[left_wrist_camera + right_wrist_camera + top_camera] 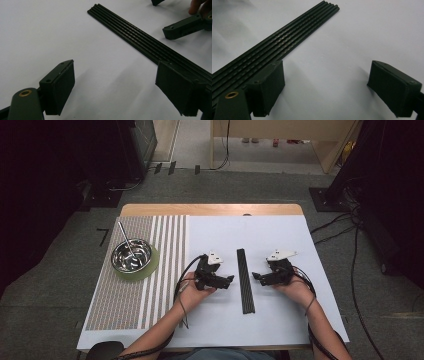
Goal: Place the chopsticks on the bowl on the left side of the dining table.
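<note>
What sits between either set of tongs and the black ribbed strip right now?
Nothing visible: the left tongs and right tongs flank the black ribbed strip, jaws open, with bare white sheet between.

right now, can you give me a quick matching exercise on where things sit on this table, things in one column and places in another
Things:
1. black ribbed strip
2. steel bowl
3. left gripper
4. right gripper

Places:
A. on the green mat over the striped cloth
B. just right of the strip, jaws open
C. flat on the white sheet, between the two grippers
D. just left of the strip, jaws open

Pairs: 1-C, 2-A, 3-D, 4-B
</note>
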Demonstrator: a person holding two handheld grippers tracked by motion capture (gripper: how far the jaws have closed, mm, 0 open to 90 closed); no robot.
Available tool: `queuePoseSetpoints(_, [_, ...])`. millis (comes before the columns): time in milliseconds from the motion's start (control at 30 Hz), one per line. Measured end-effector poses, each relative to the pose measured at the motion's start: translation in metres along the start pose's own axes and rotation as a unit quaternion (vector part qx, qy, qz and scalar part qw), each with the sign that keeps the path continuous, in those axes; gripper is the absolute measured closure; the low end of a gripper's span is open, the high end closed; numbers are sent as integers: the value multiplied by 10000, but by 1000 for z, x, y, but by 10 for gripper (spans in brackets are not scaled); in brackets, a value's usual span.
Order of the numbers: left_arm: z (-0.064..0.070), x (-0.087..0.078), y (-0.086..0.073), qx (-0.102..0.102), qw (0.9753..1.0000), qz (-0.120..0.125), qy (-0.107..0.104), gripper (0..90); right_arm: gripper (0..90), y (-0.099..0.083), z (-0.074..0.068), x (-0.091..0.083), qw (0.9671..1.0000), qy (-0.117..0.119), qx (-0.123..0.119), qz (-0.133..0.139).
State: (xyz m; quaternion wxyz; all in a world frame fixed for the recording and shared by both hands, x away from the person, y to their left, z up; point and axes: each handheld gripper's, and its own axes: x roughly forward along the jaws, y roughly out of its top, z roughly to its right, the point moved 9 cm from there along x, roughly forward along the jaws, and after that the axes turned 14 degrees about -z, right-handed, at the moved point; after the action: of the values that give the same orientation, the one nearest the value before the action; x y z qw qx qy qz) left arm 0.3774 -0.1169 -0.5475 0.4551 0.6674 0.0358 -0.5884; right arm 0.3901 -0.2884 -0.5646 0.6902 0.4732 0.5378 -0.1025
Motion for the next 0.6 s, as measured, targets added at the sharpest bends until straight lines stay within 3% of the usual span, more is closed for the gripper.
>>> queuePoseSetpoints(600, [17, 8, 4, 76, 9999, 66, -131, 162, 133, 0, 0, 0, 10000, 5, -7, 4])
